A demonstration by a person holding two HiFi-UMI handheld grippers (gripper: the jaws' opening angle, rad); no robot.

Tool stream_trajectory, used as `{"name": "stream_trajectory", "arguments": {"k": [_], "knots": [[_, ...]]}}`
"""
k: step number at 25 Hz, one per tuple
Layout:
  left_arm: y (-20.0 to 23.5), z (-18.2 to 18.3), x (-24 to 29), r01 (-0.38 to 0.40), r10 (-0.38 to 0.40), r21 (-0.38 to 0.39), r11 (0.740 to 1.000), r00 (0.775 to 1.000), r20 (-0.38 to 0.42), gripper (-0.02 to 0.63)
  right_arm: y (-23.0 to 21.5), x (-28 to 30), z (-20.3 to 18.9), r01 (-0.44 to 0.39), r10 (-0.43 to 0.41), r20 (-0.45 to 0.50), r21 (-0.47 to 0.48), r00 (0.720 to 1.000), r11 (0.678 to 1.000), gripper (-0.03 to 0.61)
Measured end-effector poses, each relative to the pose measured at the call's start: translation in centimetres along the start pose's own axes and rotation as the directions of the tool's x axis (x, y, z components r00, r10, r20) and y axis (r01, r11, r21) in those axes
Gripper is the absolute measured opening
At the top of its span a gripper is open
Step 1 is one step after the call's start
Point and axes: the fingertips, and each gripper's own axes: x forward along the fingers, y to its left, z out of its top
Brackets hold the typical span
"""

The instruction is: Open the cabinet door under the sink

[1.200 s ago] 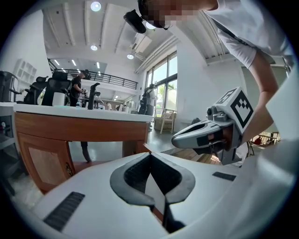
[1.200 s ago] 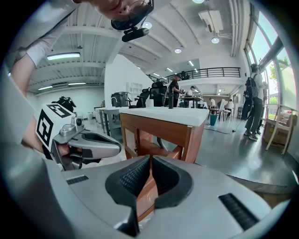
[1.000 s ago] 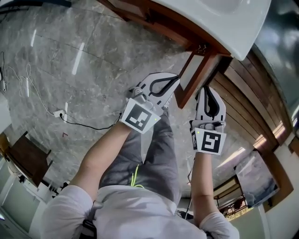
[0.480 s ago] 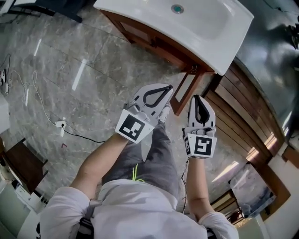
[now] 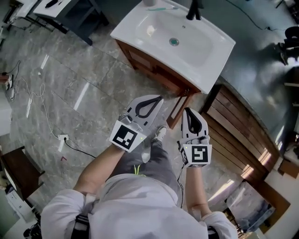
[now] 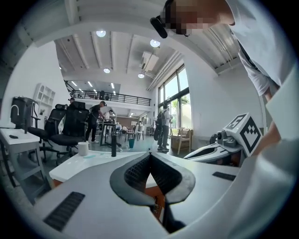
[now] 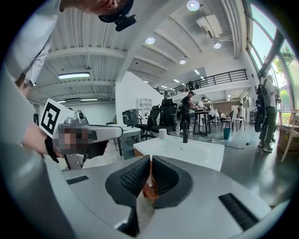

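I count two grippers: the left gripper [image 5: 160, 98] and the right gripper [image 5: 188, 110]. One white sink [image 5: 131, 28], with one drain [image 5: 174, 42] and one black tap [image 5: 194, 10]. One wooden cabinet [image 5: 138, 57] beneath, with one door [image 5: 175, 112]. One white cup [image 6: 83, 148] on the sink. Far back, perhaps three people [image 6: 99, 119], too small to count surely.

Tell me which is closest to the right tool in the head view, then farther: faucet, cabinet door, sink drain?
1. cabinet door, open, just left of the right tool.
2. sink drain, in the basin's middle.
3. faucet, at the sink's far edge.
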Motion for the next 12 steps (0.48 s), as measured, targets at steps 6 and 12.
{"name": "stream_trajectory", "arguments": {"k": [6, 12], "knots": [[0.2, 6.7, -1.5, -0.043, 0.041, 0.042, 0.998, 0.998, 0.041, 0.014, -1.0, -2.5, 4.8, -0.009, 0.010, 0.055, -0.020, 0.998, 1.000, 0.041], [0.0, 11.8, -3.4, -0.092, 0.086, 0.061, 0.994, 0.992, 0.093, 0.013, -1.7, -5.0, 9.1, -0.006, 0.010, 0.103, -0.040, 0.995, 0.999, 0.041]]}}
